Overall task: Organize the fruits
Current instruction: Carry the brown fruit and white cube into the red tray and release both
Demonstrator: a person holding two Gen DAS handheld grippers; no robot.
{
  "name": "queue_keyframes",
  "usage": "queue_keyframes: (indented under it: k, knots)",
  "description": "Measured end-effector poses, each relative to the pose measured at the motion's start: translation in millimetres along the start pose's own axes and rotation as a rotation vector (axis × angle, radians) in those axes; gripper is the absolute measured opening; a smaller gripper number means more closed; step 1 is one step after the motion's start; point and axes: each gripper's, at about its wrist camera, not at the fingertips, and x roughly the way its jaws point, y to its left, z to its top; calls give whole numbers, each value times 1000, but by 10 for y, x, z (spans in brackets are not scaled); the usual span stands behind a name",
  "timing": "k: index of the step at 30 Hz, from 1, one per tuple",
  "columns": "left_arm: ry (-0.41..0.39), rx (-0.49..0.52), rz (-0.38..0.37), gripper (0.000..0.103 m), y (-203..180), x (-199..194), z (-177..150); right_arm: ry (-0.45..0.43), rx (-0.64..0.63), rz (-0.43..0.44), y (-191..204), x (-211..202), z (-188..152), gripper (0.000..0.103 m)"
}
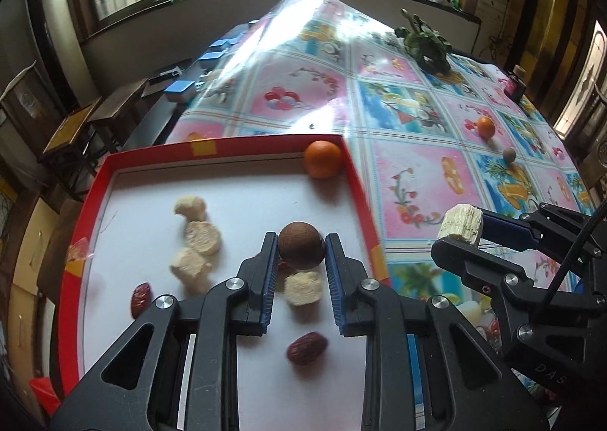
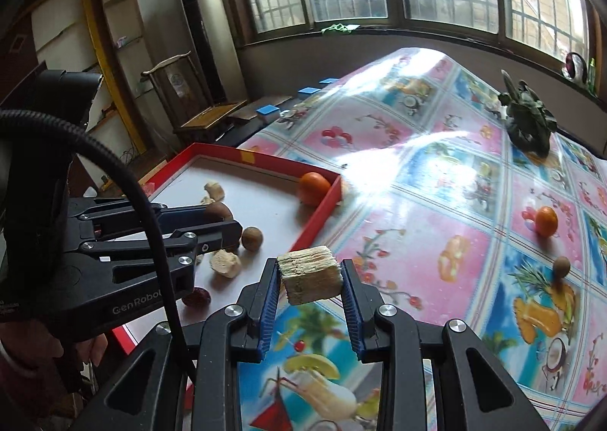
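My left gripper is shut on a brown round fruit above the white floor of a red-rimmed tray. In the tray lie an orange, several pale fruit chunks and two red dates. My right gripper is shut on a pale layered chunk, over the tablecloth just right of the tray rim. The right wrist view shows the left gripper with its brown fruit, and a second brown fruit on the tray floor.
On the patterned plastic tablecloth to the right lie another orange and a small brown fruit. A green leafy bunch sits at the far end. A person's hand holds the left gripper; chairs stand beyond the table's left edge.
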Motion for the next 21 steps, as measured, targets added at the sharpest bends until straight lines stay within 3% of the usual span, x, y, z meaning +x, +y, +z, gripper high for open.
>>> queue_keyframes:
  k: [9,21]
  knots:
    - [9,-93,32,24,491,-55,-130,31,-43,21,244,219,99,30]
    - [9,-130,60,24,721,-19,-206,82,-66,74,362,802,413,31]
